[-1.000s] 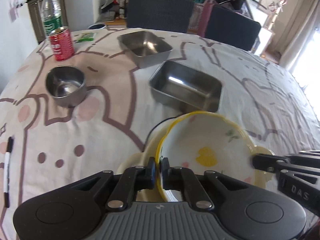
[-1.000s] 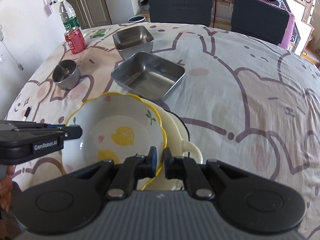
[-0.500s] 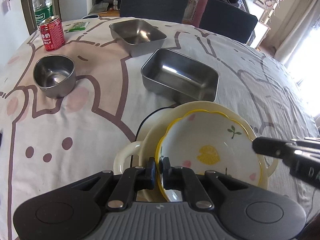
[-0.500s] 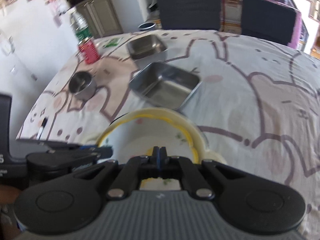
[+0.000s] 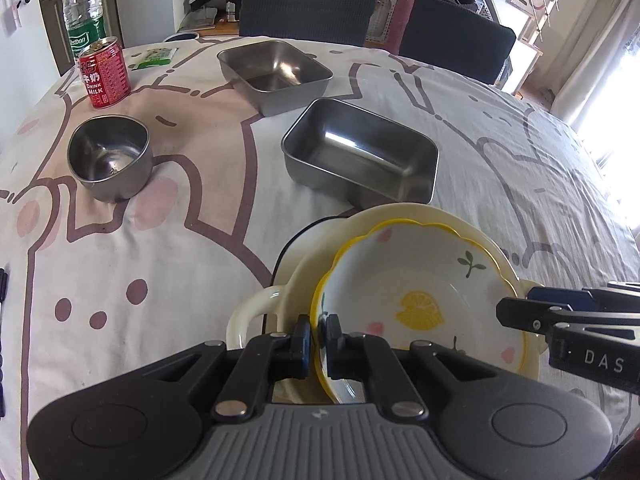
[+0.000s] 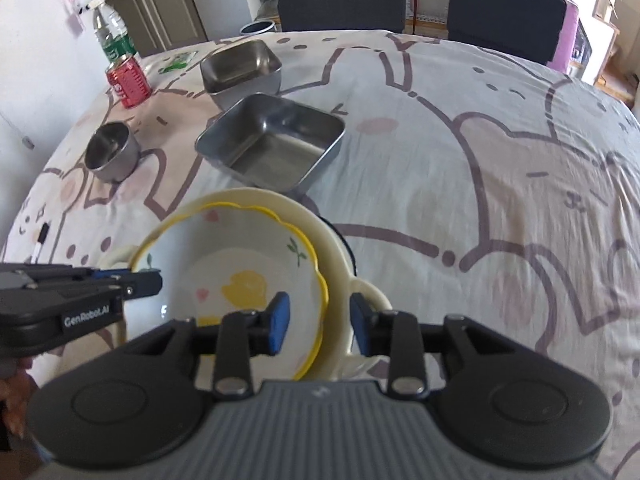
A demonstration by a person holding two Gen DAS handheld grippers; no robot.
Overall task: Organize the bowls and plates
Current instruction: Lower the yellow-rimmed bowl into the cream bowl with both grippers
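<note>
A white bowl with a yellow scalloped rim and a lemon print sits inside a cream dish with side handles. My left gripper is shut on the bowl's near rim. In the right wrist view the same bowl lies in the cream dish. My right gripper straddles both rims; its jaws are opening and the blue pads stand clear of the rims. Each gripper shows in the other's view: the right gripper at the bowl's right edge, the left gripper at its left edge.
Two rectangular steel trays and a round steel bowl stand farther back on the patterned tablecloth. A red can and a water bottle are at the far left. A marker lies at the left edge. Two dark chairs stand behind the table.
The bowl has come over the cream dish and settled into it. My right gripper's jaws, shut before, now stand apart around the rims. The left gripper keeps its grip.
</note>
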